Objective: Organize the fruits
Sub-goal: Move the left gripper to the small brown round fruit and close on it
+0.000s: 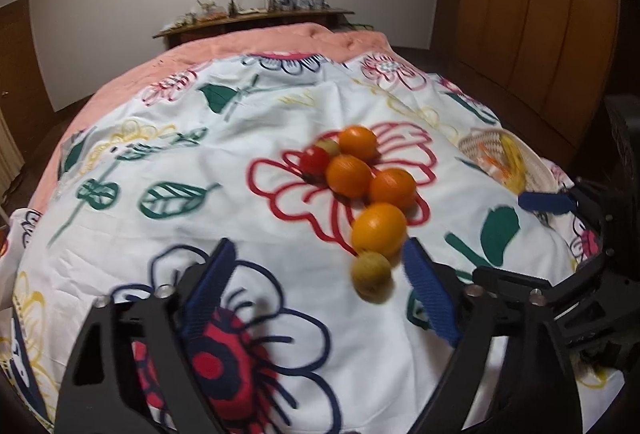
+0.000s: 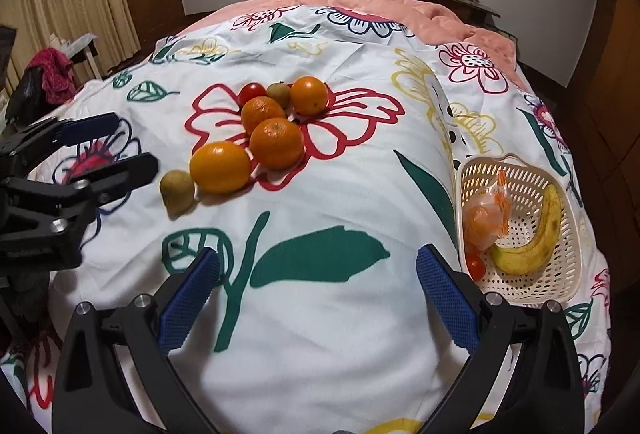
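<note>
1. Fruits: round orange citrus (image 2: 219, 166) and small greenish-brown fruit (image 2: 177, 190) lie mid-bedspread (image 2: 320, 334).
2. Cream perforated plastic basket (image 2: 560, 266) sits at the bed's right edge.
3. Left gripper (image 1: 316, 294) and right gripper (image 2: 318, 294), jaws spread, empty.

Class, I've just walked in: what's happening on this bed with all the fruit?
A person holds two grippers, both open and empty. The left gripper points at the loose oranges and brownish fruits on the floral sheet. The right gripper hovers beside the basket, which holds a banana, a tomato and a bagged fruit.
</note>
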A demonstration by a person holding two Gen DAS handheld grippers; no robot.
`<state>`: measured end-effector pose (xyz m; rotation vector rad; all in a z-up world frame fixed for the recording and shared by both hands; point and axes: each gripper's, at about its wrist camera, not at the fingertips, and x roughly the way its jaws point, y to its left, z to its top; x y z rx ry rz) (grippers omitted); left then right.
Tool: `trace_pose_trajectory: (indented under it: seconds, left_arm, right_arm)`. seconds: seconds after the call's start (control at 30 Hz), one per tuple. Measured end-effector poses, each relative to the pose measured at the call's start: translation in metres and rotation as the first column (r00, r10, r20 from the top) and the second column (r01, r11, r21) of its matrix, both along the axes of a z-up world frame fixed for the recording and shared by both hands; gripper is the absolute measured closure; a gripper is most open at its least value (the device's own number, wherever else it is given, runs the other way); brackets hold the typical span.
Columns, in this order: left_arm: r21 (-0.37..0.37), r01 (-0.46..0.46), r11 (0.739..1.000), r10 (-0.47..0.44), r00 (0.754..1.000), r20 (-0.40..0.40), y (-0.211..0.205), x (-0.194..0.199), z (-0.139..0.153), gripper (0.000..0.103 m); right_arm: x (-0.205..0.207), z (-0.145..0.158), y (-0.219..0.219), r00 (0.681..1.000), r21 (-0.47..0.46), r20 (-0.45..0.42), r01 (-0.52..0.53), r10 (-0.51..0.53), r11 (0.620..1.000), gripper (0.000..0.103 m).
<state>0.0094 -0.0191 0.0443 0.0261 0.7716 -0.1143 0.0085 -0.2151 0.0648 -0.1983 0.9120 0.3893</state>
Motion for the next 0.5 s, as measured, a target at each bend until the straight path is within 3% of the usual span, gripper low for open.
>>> trace_pose_trajectory:
  seconds: [0.17, 0.3, 0.5]
  left_arm:
    - [-0.024, 0.036, 0.999, -0.037, 0.999, -0.035, -0.007, 0.002, -0.009, 0.042]
    - [-0.041, 0.056, 0.998, -0.058, 0.997, -0.055, -0.009, 0.003, -0.013, 0.058]
    - [-0.063, 0.106, 0.992, -0.110, 0.991, -0.074, -0.015, 0.006, -0.017, 0.065]
  right_arm:
    - [-0.009, -0.004, 0.009, 0.999, -0.072, 0.035, -0.037, 0.040, 0.997, 0.005]
    - [-0.010, -0.005, 0.007, 0.998, -0.070, 0.035, -0.046, 0.048, 0.997, 0.005]
    - [-0.011, -0.007, 0.008, 0.997, -0.080, 0.034, -0.070, 0.073, 0.994, 0.005]
